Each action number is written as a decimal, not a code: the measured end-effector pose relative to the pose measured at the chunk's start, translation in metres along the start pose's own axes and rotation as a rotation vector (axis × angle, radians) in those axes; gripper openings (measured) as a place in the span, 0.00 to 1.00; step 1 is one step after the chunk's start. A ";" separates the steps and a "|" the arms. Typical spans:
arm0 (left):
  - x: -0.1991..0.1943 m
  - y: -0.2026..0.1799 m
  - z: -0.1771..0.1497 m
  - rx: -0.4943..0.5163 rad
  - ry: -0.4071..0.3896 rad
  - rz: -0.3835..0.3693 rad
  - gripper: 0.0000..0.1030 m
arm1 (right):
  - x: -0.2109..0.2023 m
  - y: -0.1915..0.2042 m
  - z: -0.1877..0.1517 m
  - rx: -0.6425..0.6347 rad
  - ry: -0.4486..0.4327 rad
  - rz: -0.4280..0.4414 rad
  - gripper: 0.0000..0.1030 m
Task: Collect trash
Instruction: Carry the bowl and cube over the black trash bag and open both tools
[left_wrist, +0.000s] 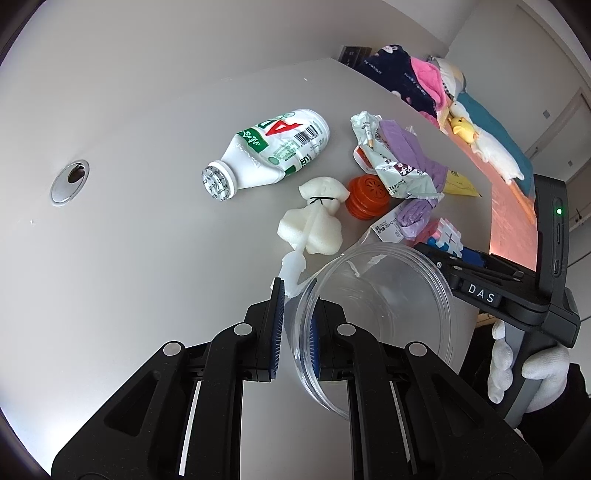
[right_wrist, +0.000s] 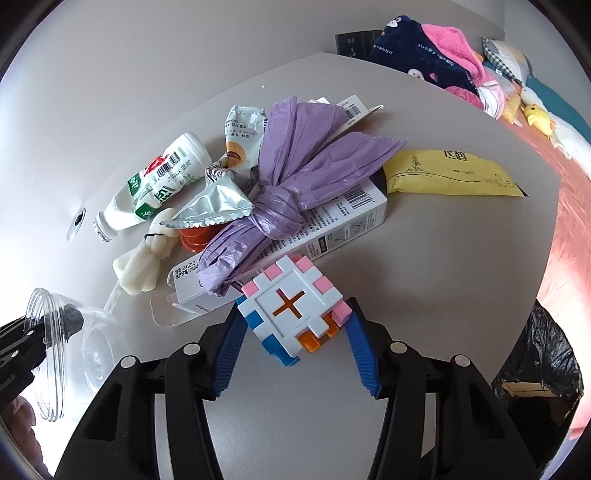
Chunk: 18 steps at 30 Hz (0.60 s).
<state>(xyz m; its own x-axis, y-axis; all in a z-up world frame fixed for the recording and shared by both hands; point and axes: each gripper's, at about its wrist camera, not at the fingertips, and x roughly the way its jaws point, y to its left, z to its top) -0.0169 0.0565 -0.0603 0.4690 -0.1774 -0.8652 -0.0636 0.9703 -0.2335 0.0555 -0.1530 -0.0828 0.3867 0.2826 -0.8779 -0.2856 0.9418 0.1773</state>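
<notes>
My left gripper (left_wrist: 297, 321) is shut on the rim of a clear plastic cup (left_wrist: 376, 317), one finger inside and one outside; the cup also shows in the right wrist view (right_wrist: 55, 350). My right gripper (right_wrist: 295, 332) is shut on a white puzzle cube (right_wrist: 293, 308) with pink, blue and orange pieces, held just above the table. On the table lie a crushed white milk bottle (left_wrist: 273, 151), a white foam piece (left_wrist: 314, 221), an orange cap (left_wrist: 369, 197), a foil wrapper (left_wrist: 391, 162), a knotted purple bag (right_wrist: 291, 177), a white carton (right_wrist: 332, 225) and a yellow packet (right_wrist: 450, 173).
The grey table (left_wrist: 147, 221) has a cable hole (left_wrist: 70, 181) at the left. A black trash bag (right_wrist: 539, 376) hangs open past the table's right edge. A bed with clothes and soft toys (right_wrist: 443, 51) lies beyond the far edge.
</notes>
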 end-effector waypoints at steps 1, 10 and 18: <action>0.000 -0.001 0.000 0.003 0.000 -0.003 0.11 | -0.003 -0.002 0.000 0.004 -0.004 0.001 0.53; -0.003 -0.026 0.003 0.073 -0.016 -0.044 0.11 | -0.044 -0.018 -0.008 0.054 -0.064 -0.014 0.54; 0.000 -0.065 0.010 0.160 -0.018 -0.099 0.11 | -0.084 -0.047 -0.021 0.118 -0.126 -0.046 0.54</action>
<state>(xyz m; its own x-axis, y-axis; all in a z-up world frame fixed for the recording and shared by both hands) -0.0041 -0.0055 -0.0412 0.4821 -0.2717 -0.8329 0.1243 0.9623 -0.2420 0.0181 -0.2246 -0.0266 0.5061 0.2521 -0.8248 -0.1628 0.9671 0.1957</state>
